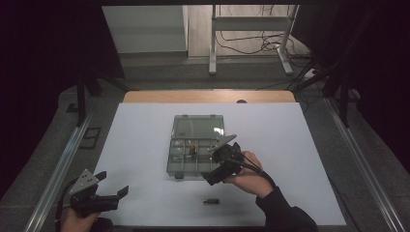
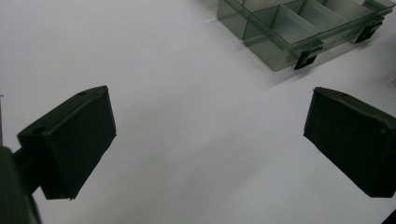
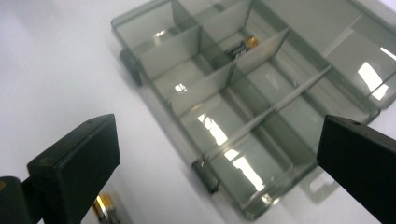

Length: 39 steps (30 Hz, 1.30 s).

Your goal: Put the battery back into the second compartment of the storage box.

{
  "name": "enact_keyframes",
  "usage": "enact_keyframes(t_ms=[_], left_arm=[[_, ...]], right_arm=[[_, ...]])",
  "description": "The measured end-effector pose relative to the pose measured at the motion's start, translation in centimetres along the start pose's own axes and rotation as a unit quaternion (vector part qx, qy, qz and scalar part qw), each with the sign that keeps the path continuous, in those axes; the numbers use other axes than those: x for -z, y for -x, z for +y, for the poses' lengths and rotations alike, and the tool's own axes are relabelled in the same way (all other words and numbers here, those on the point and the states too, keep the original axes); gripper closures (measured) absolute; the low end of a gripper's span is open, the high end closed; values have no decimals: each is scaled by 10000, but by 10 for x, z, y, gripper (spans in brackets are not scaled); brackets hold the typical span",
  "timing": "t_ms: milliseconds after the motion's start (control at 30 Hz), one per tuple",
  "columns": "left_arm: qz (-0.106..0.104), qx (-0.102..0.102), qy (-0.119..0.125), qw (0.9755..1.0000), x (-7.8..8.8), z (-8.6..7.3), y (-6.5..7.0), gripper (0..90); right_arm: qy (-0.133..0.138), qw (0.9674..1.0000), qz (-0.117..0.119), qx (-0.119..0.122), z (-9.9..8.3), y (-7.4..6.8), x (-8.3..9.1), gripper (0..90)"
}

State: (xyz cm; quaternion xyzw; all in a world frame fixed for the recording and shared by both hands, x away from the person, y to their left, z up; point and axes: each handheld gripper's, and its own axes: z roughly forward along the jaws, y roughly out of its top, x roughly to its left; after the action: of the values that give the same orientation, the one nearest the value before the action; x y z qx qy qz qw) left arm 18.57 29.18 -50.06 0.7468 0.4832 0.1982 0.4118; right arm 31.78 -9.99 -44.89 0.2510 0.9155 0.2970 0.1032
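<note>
Centrally on the white tabletop (image 1: 145, 145) sat a clear, smoke-tinted plastic organizer box (image 1: 196, 145), its lid (image 1: 198, 126) swung open and lying flat on the far side. Thin partitions split the tray into several small compartments, and two dark latches (image 2: 306, 58) sat on its near edge. One compartment toward the middle held a battery (image 3: 243, 46), black with a gold-coloured end, lying on its side. A second battery (image 1: 211, 201) of the same look lay loose on the tabletop, apart from the box on the near side, toward the person.

The right gripper (image 1: 212, 177) hovered at the near right corner of the box, held in the person's right hand (image 1: 249, 174), a dark sleeve (image 1: 285, 215) reaching in from the bottom edge. Its black fingers (image 3: 74, 163) stood wide apart with nothing between them; in the right gripper view they framed the tray's compartments, and the loose battery's gold end peeked out beside the one at the left of that view.

The left gripper (image 1: 112, 182) rested low at the near left corner of the tabletop, well apart from the box. Its fingers (image 2: 74, 140) were also spread wide and empty, over bare white surface, with the box's corner visible farther off.
</note>
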Motion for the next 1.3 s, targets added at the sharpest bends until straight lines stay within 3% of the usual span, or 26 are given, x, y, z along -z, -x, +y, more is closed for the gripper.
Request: enact_keyframes(t_ms=[367, 500, 833, 1100, 1300], left_arm=[[4, -17, 9, 10000, 0, 0, 0, 26], [3, -21, 13, 10000, 0, 0, 0, 26], [4, -44, 20, 10000, 1, 0, 1, 26], [2, -63, 24, 10000, 1, 0, 1, 26], [5, -74, 17, 10000, 0, 0, 2, 26]], right_arm=[[-216, 9996, 197, 11, -17, -14, 8, 10], [-286, 9995, 164, 4, -24, -18, 9, 46], [-529, 9978, 373, 139, -35, -26, 4, 151], [-641, 9960, 492, 374, -42, -37, -3, 349], [-916, 9914, 669, 656, -48, -41, -16, 496]])
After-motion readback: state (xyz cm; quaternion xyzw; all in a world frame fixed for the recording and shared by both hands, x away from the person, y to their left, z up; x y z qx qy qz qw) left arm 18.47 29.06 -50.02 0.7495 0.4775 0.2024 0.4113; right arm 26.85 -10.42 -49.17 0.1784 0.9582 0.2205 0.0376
